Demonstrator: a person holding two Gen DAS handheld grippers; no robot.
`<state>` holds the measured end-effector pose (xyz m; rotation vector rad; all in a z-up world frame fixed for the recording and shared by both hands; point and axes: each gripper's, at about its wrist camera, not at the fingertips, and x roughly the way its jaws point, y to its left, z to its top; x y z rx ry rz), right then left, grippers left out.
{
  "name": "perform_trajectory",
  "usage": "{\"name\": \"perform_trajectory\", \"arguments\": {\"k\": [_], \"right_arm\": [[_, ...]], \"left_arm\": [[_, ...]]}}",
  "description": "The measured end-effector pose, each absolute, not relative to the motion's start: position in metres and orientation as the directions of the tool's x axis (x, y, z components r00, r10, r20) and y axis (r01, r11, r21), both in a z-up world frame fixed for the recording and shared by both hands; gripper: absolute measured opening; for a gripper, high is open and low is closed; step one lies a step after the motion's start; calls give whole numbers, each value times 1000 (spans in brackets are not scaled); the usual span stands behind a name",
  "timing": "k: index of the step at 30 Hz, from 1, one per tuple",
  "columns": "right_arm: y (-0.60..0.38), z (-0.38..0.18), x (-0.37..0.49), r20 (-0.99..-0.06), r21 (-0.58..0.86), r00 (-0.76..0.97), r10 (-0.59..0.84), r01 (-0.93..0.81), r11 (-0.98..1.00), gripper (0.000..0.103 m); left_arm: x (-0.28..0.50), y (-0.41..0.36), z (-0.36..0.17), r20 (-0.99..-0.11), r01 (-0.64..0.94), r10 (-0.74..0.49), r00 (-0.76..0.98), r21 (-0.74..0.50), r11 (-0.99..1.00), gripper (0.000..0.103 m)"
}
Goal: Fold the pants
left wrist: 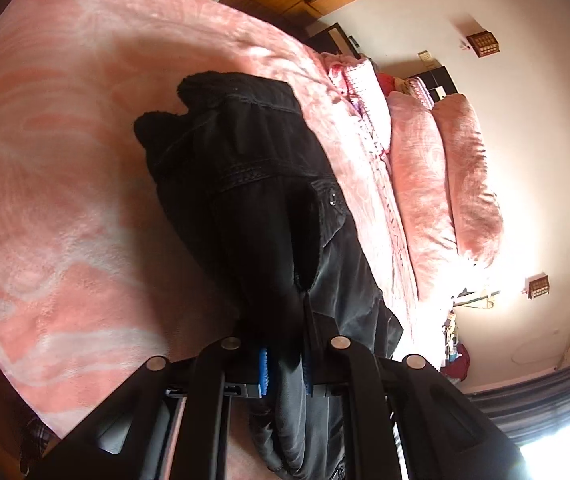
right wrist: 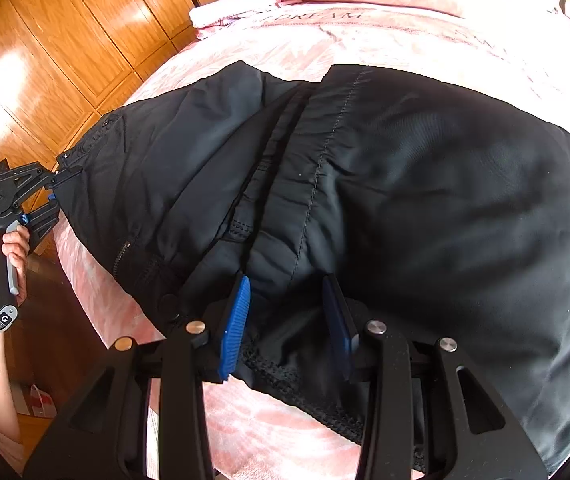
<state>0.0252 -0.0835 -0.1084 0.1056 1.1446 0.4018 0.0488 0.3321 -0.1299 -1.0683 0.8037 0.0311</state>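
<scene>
Right wrist: one pants (right wrist: 405, 184), two grippers (right wrist: 285, 320) (right wrist: 51, 192).

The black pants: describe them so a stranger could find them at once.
Start with the big bed under the pink blanket that fills most of the room. The black pants lie spread across it, below the pink pillows, with the left gripper and right gripper each clamped on an edge. They are the only dark thing on the pink bedding.
</scene>
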Motion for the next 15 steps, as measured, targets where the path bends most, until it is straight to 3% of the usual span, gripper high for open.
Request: {"name": "perform_trajectory", "arguments": {"k": [4, 15], "right_arm": [[-87, -107, 25, -859, 297, 351, 372, -251, 921, 38], [-104, -92, 11, -811, 367, 394, 433, -235, 900, 40]], "left_arm": [[53, 311, -95, -576, -299, -320, 752, -731, 614, 11], [58, 200, -17, -555, 44, -312, 771, -442, 896, 13]]}}
